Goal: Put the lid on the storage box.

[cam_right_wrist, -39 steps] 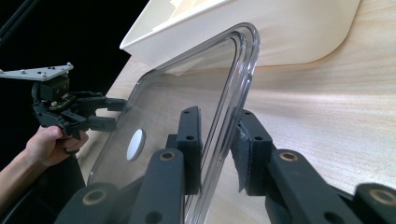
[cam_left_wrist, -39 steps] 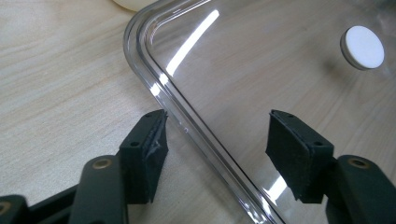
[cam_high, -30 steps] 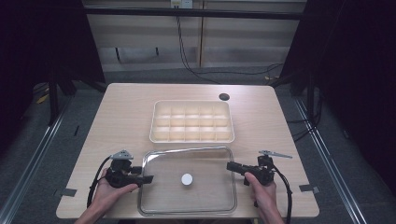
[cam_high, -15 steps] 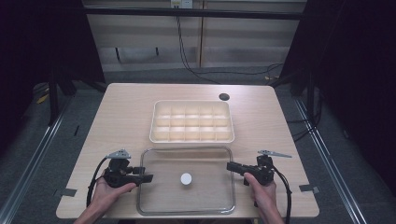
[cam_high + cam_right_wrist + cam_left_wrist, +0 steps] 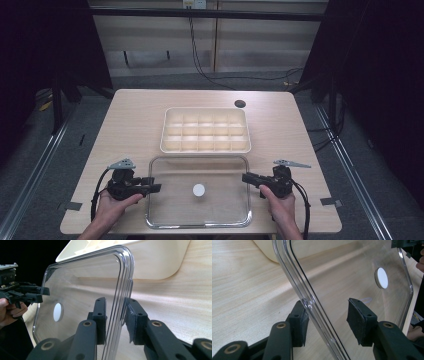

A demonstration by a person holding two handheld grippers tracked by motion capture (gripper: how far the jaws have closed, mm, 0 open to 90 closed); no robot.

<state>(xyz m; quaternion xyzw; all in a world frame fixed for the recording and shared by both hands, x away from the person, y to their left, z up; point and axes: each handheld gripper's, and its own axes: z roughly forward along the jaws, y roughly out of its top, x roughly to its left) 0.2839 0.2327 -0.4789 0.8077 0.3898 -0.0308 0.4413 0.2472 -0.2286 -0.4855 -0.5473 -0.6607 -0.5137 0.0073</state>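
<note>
The left tongs (image 5: pixel 155 188) had just been closing, straddling the clear lid's (image 5: pixel 220 172) left rim without clamping it; the right tongs (image 5: pixel 248 178) gripped its right rim, easing slightly. The transparent, round-cornered lid lay on the wooden table (image 5: pixel 130 125), just before the empty cream compartment tray (image 5: pixel 205 130).

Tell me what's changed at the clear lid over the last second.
The left gripper has just been closing around the clear lid's left rim, which sits between its jaws; one pad is at the rim, the other is still off it. The right gripper, clamped on the right rim, has just eased open slightly. The hands, lid and cream compartment tray have stayed put.
</note>
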